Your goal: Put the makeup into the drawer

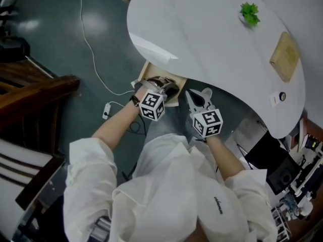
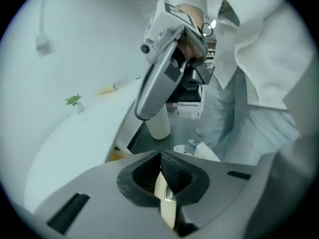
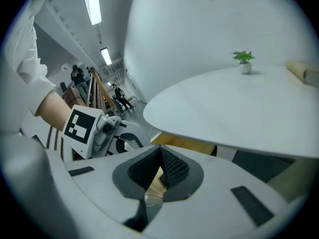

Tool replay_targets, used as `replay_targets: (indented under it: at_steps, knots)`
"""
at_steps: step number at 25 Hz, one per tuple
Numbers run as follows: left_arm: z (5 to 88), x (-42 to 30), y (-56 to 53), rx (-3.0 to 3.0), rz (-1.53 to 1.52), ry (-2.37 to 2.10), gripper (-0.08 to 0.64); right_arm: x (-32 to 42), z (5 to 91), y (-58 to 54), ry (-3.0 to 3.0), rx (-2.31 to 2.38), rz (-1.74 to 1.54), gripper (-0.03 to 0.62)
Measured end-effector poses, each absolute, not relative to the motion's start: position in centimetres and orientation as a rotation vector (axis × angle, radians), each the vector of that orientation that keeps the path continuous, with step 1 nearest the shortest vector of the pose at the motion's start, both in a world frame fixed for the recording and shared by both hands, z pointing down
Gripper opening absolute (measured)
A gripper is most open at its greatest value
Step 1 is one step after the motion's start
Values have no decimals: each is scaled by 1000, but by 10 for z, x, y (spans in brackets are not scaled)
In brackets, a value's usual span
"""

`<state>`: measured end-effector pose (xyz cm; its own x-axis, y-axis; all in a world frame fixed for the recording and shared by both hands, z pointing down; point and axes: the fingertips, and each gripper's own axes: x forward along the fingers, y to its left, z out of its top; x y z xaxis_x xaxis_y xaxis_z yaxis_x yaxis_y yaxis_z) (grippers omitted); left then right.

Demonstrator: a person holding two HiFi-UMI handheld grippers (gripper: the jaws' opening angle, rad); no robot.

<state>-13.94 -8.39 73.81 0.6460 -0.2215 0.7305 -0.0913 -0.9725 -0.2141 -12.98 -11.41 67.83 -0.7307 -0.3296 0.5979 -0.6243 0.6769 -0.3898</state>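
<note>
Head view finds the left gripper (image 1: 165, 88) over the open drawer (image 1: 173, 103), which juts out from under the white table (image 1: 212, 39). The gripper's tips point toward the drawer's inside. Left gripper view shows its pads pressed together. In the slit below them sits a slim cream piece (image 2: 167, 203) with a silver band, which I take for the makeup. I cannot tell whether it is nipped there or lies in the drawer underneath.

Just to the right, the right gripper (image 1: 198, 98) hangs near the drawer's corner. Right gripper view shows its pads meeting too, with only pale wood showing in the gap.

If the cream piece is caught in the tongs, so shallow a hold could let it fall outside the drawer to the floor. The two grippers are near each other and close to the table's edge, so a careless swing could knock them together or against that edge. The drawer stands open, and an off-centre push might jam it askew.
</note>
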Motion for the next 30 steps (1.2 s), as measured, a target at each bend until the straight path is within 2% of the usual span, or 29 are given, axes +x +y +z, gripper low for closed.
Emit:
replay_targets:
  at_steps: [9,18,23,30]
  knots:
    - [544,-124,-127,-2923,-620,1111,25,-63,541,-153,-2583,996,699,17]
    - [389,-113,-173,-2812,-39,1543,25,31,433,-186,-2664,1393,505,17]
    - [339,-105,-187,-2760,75,1600,26,90,393,-193,-2653,1594,422,17]
    - [307,-99,-199,-2690,77,1577,25,151,350,-198,-2639,1796,307,17]
